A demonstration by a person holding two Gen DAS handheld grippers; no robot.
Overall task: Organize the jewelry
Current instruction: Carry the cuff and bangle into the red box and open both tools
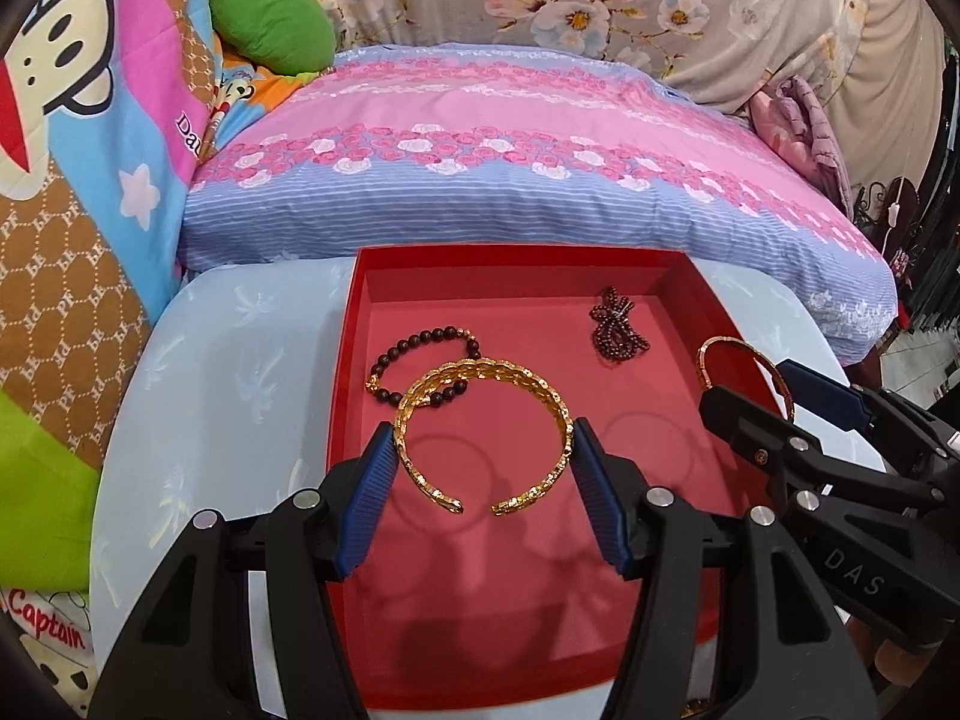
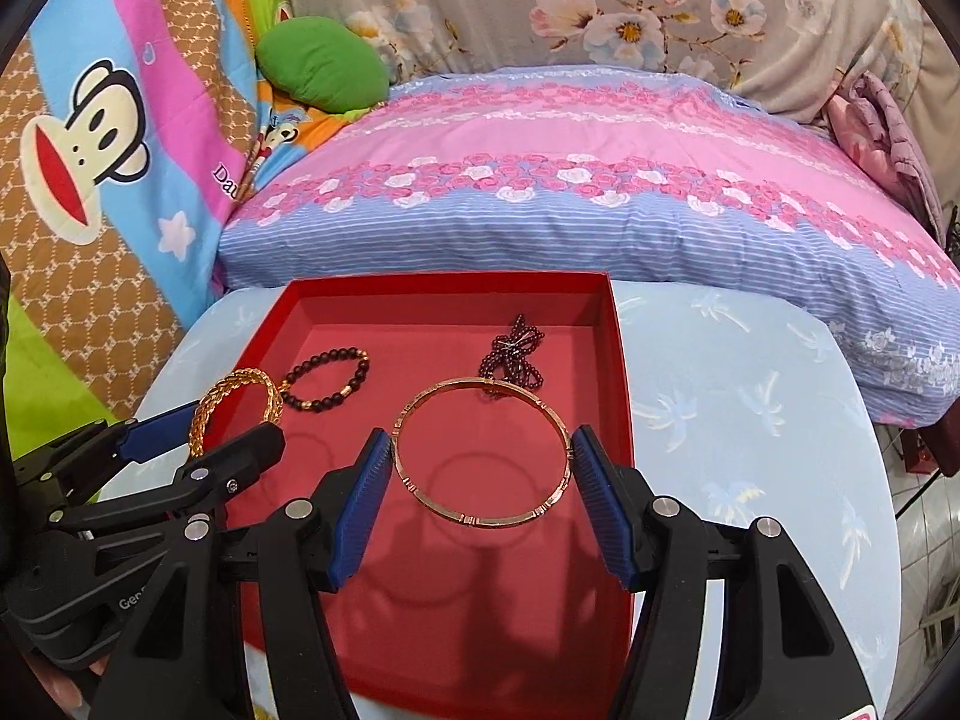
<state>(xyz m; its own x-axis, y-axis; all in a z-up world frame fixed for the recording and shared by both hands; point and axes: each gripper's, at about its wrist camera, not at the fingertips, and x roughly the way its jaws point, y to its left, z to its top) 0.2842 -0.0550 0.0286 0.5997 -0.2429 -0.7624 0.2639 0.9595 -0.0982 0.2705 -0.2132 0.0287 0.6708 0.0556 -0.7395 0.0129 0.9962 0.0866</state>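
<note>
My left gripper (image 1: 483, 435) is shut on a braided gold cuff bangle (image 1: 414, 396), held by its two sides above the red box (image 1: 351, 300). My right gripper (image 2: 480, 444) is shut on a thin rose-gold bangle (image 2: 480, 385), also hanging over the red box (image 2: 621, 360). Inside the box lie a dark bead bracelet (image 1: 393, 357) at the left and a bunch of small maroon beads (image 1: 618, 327) near the back right. In the right wrist view the left gripper (image 2: 198, 426) and its gold cuff (image 2: 234, 393) show at the left.
The box sits on a pale blue round table (image 2: 750, 420). Behind it lies a pink and blue flowered pillow (image 1: 510, 180), with a green cushion (image 1: 270, 21) and cartoon bedding (image 1: 78, 120) to the left. Tiled floor (image 2: 924, 516) shows past the table's right edge.
</note>
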